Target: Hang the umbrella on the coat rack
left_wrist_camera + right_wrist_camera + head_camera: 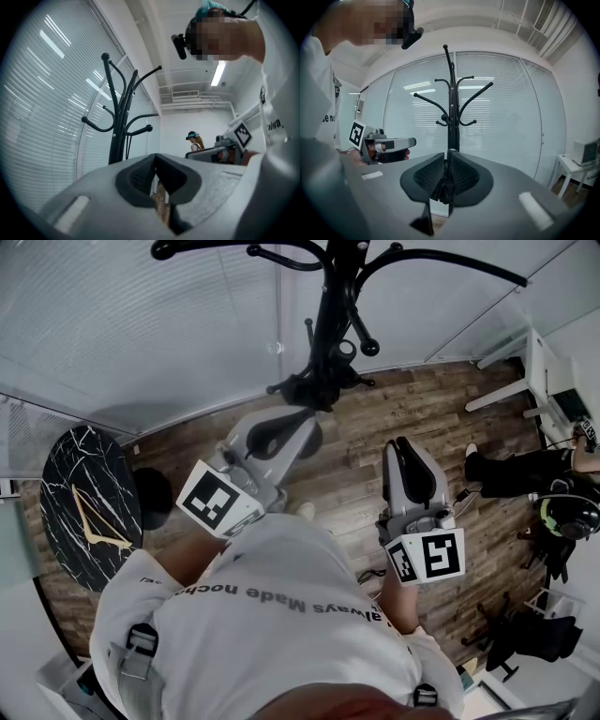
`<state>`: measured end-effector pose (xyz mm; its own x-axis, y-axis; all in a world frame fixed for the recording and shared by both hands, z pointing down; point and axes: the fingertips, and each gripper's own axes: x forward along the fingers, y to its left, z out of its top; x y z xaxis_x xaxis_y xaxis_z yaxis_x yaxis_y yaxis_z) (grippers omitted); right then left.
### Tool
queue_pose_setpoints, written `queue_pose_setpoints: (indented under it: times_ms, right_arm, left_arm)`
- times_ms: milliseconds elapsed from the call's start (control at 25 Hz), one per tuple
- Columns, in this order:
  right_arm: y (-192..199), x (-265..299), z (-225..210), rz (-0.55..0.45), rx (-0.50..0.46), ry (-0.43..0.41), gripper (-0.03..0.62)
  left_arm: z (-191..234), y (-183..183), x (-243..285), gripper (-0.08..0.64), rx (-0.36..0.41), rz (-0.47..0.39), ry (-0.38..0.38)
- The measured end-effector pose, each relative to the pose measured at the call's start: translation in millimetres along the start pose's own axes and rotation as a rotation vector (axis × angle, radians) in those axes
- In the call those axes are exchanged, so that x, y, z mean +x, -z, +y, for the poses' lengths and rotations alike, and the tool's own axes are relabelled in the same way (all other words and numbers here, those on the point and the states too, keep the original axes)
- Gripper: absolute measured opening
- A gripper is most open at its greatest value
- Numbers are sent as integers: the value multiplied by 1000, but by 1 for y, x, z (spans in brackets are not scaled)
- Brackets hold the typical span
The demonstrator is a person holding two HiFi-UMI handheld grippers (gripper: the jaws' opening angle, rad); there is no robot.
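Note:
The black coat rack (328, 324) stands by the blinds straight ahead, its curved hooks spreading overhead. It also shows in the left gripper view as the coat rack (119, 117) and in the right gripper view as the coat rack (451, 108). I cannot pick out an umbrella apart from the dark pole. My left gripper (307, 420) points at the rack's foot, pads meeting at the tip and nothing between them; its jaws (155, 159) look the same close up. My right gripper (401, 442) hangs a little right of the rack, shut and empty, pads (446, 157) pressed together.
A round black marble table (89, 502) with a yellow triangular object on it stands at the left. A white table (539, 362) and a seated person (525, 470) are at the right. Another person (193, 140) stands far off. Wooden floor (356, 460) lies underfoot.

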<state>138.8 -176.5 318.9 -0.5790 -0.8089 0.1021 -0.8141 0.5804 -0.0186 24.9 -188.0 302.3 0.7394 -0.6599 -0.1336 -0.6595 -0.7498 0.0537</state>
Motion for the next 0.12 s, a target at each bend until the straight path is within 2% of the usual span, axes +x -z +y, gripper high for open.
queue_pose_setpoints:
  times_ms: [120]
  right_arm:
    - [-2,1,0,-2,-3,-2,51]
  left_arm:
    - [1,-1,1,5,2,0,3]
